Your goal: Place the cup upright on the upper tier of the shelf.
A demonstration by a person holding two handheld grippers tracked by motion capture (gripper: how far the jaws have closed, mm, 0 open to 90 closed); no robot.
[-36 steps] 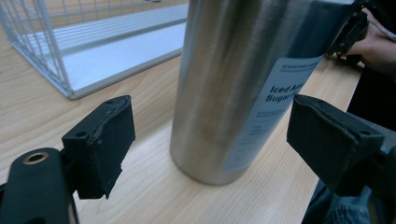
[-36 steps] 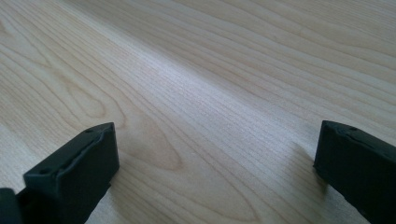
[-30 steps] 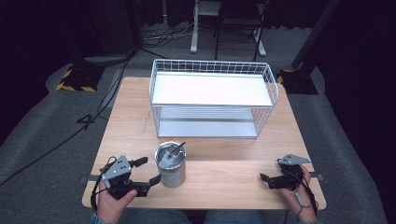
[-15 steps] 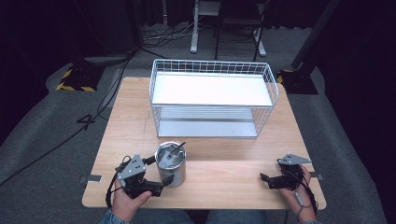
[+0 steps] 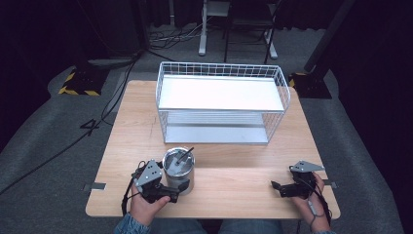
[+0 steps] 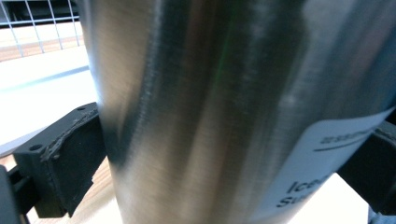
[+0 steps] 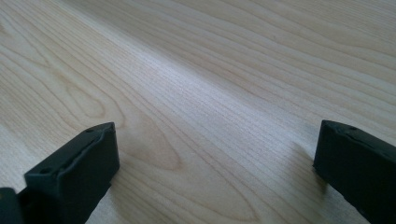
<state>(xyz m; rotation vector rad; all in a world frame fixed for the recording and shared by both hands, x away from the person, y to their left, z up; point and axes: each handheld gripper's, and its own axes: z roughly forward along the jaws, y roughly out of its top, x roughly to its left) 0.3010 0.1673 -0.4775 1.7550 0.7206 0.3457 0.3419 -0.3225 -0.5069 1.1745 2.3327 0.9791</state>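
A shiny round steel cup (image 5: 178, 170) stands upright on the pale wooden counter (image 5: 234, 161), near the front edge and a little left of the middle. A thin dark stick (image 5: 184, 155) leans inside it. Behind the cup, apart from it, sits a white wire basket (image 5: 221, 104) with a flat white shelf on top.

The left hand-held gripper (image 5: 168, 191) is right at the cup, low on its front side. From the left gripper view, the cup (image 6: 224, 107) is very close and blurry, with a black jaw on each side of it. The left jaw looks like it touches the steel, but I cannot tell if the jaws really squeeze it. A white label (image 6: 327, 163) with dark letters is stuck low on the cup; the letters are cut off and hard to read.

The right hand-held gripper (image 5: 285, 187) rests near the front right corner of the counter, well apart from the cup. In the right gripper view its jaws are spread wide with bare wood (image 7: 210, 93) between them.

The cup's top is cut off in the left gripper view.
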